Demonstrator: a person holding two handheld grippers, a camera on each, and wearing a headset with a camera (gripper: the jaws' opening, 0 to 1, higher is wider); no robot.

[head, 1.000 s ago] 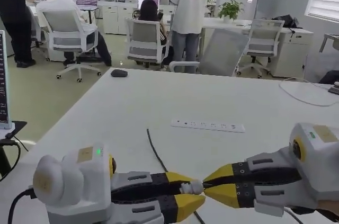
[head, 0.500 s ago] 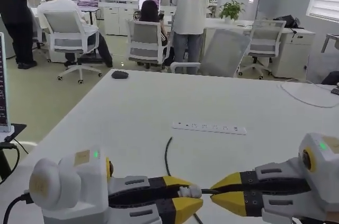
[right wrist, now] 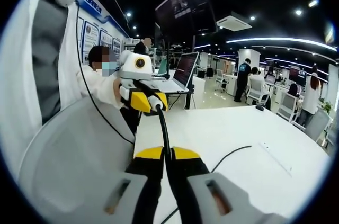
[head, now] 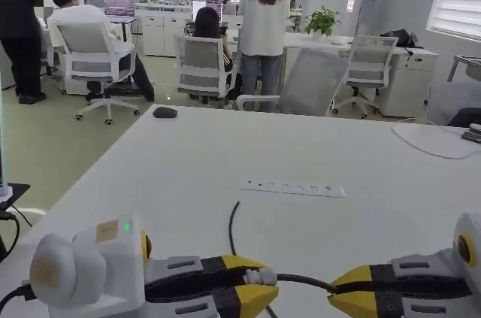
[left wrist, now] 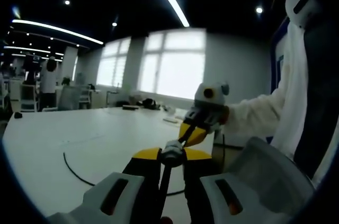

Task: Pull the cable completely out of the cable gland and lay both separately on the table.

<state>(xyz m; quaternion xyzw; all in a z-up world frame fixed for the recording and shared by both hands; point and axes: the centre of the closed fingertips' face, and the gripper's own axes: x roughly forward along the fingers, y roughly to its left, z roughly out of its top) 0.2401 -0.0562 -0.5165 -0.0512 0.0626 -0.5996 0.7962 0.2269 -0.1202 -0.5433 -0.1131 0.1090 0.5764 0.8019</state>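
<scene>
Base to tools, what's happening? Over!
Left tool shut on gland. Right tool shut on cable. Cable runs between them, not yet out. Power strip far off, no bother.

Across table (head: 188,152): cable (head: 230,229), power strip (head: 293,189)

Bright, even office light.
The windows (left wrist: 169,65) blow out white, ceiling strips (right wrist: 280,41) glare, fisheye edges bend.

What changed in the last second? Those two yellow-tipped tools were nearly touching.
The right gripper has pulled away to the right, drawing a stretch of black cable out of the cable gland. The left gripper stays shut on the gland, the right on the cable. The power strip lies unmoved.
</scene>
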